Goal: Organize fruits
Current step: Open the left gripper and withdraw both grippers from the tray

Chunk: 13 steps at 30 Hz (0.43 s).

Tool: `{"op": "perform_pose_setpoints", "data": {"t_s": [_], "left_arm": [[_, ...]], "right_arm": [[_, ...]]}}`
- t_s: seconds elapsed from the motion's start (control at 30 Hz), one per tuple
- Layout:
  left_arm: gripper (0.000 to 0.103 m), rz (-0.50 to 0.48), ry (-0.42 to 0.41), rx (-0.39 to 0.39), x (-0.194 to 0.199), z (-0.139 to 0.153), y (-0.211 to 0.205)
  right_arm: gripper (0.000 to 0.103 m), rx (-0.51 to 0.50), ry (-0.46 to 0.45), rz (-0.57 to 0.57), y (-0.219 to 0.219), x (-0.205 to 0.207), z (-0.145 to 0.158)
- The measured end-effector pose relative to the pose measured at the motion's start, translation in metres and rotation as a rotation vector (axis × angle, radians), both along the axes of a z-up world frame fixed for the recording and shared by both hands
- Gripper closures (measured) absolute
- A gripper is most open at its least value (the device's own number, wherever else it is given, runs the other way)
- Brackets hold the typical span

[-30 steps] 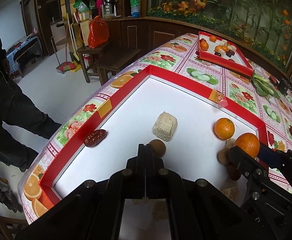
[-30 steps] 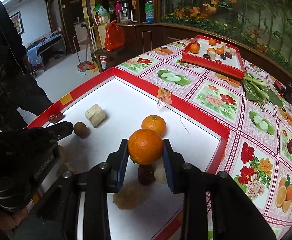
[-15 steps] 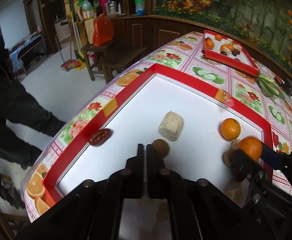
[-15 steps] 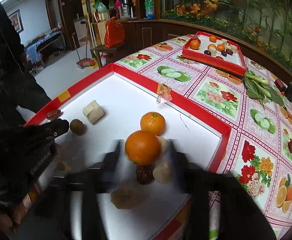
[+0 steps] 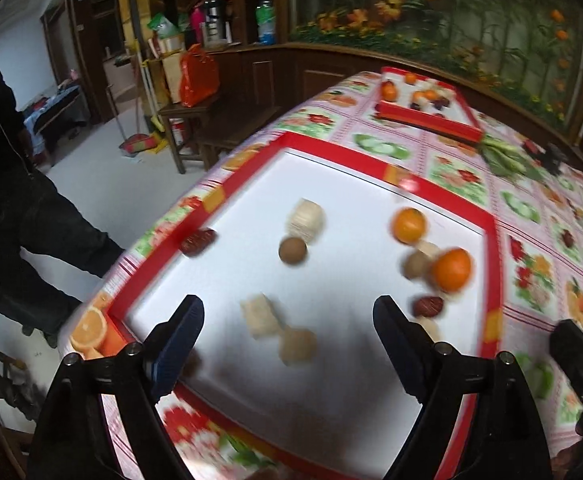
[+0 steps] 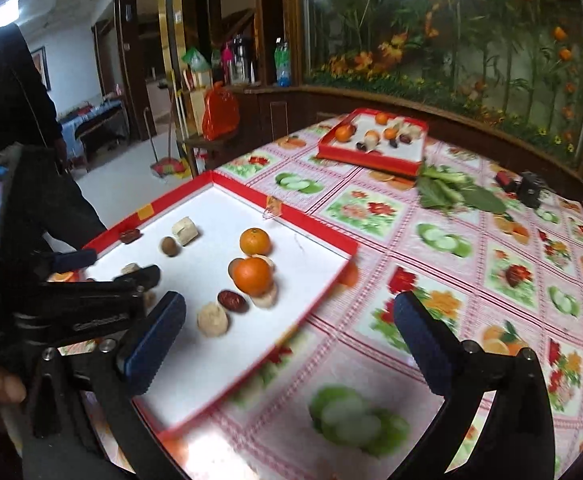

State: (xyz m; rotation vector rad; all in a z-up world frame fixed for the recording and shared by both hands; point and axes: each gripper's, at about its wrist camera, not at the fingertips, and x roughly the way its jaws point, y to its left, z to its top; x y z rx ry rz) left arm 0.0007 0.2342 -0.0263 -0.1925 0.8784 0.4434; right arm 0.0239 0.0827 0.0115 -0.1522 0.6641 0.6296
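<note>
Table (image 6: 431, 216) under a fruit-print cloth; near tray (image 6: 227, 380), red-rimmed and white inside, holding the fruit; far tray (image 6: 371, 160) well apart, also stocked. Right gripper (image 6: 287, 336): jaws spread wide and empty, where a second ago they pinched the near orange (image 6: 252, 276); that orange now rests in the near tray, touching pale pieces, just beside the date (image 6: 233, 301). Left gripper (image 5: 287, 320): jaws likewise spread, having been pressed together before; both views now sit further back from the tray. Far orange (image 6: 254, 241) lies apart; brown ball (image 5: 292, 251) beside the pale block (image 5: 305, 219). Lettering on the left gripper's body is too blurred to read.
</note>
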Motion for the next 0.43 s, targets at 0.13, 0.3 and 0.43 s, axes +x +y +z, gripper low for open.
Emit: {"op": "perform_pose_setpoints", "data": {"t_s": [0.13,0.3,0.43], "left_arm": [[0.009,-0.023,0.001,-0.005,-0.008,0.003,-0.015],[0.000,-0.006,-0.068,0.038,-0.020,0.011,-0.026],[0.001,-0.011,-0.069,0.048,-0.020,0.015,-0.030]], "right_arm": [[0.000,0.016,-0.047,0.011,-0.023,-0.022,0.014],[0.000,-0.009,-0.088,0.042,-0.028,-0.042,0.021],[0.000,-0.005,-0.082,0.043,-0.031,-0.047,0.021]]}}
